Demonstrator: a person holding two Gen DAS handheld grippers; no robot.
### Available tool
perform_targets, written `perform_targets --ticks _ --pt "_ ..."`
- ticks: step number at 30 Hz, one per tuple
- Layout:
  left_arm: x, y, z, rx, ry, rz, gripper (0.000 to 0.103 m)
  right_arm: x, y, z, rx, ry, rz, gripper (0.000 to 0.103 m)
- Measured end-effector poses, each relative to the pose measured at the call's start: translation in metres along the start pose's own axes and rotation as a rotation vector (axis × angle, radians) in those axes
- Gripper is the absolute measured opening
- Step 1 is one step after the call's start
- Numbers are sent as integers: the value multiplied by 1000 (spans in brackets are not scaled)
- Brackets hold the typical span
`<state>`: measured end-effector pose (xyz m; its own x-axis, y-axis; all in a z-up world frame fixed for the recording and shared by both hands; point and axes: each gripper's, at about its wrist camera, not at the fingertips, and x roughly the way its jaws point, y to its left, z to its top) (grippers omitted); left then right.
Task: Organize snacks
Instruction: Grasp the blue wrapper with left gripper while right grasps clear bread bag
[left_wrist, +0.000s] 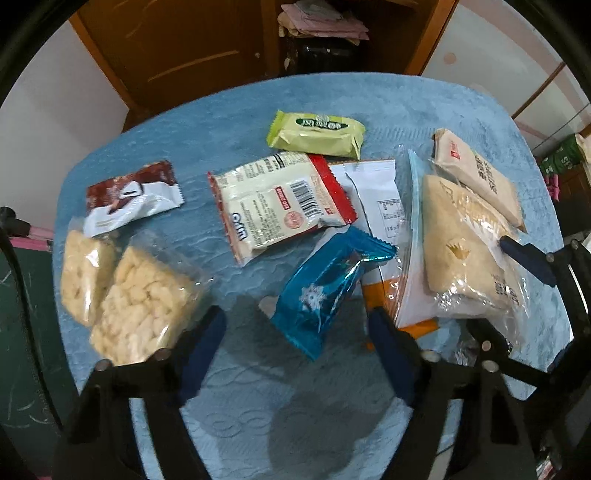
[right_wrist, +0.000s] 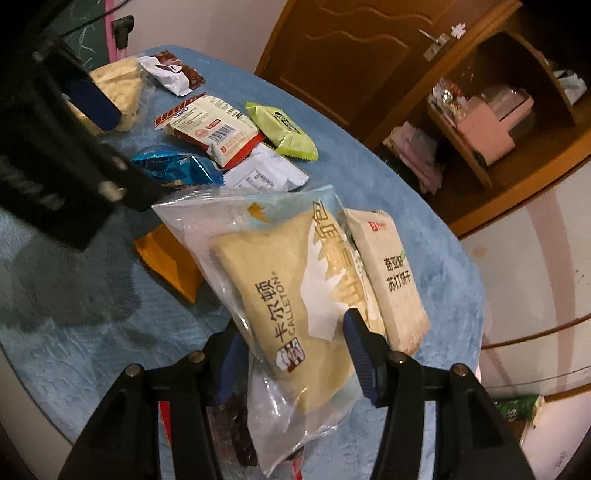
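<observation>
- The left gripper points almost straight down over the blue-covered table, its black frame upright at the near edge.
- Its two dark-blue fingers stand apart on either side of a blue foil snack packet. The packet lies on the cloth between them and neither pad presses on it, so the tongs are open.
- The right gripper slants down toward the table from the near side.
- Its pads are closed on a clear bread bag printed CALLETON, one finger on each long edge, so it is gripping that bag.
- A beige cracker packet lies just beside the bread bag, touching it.
- Farther back lie a red-and-white packet, a green packet, a brown-and-white wrapper and two clear bags of puffed rice cakes.
- An orange packet sits partly under the bread bag.
</observation>
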<state>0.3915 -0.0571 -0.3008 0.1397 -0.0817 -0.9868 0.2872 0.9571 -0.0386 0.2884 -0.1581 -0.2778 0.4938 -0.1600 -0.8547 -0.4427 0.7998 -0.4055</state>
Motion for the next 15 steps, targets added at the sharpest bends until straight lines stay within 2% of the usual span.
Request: perform_targets --ticks 3,4,8,12,15 --pt "11 4 6 -35 31 -44 49 -4 -4 -3 21 -23 20 48" --pt "13 5 6 -45 35 -49 46 -5 -5 -4 24 -29 26 44" --pt "15 9 8 -75 12 -79 40 -12 -8 -4 28 -60 31 34" --pt "10 8 6 -70 -19 -89 29 -18 -17 -4 73 -73 67 30" --pt "-1 7 3 -60 -52 -98 27 -25 -29 -4 123 -74 101 27"
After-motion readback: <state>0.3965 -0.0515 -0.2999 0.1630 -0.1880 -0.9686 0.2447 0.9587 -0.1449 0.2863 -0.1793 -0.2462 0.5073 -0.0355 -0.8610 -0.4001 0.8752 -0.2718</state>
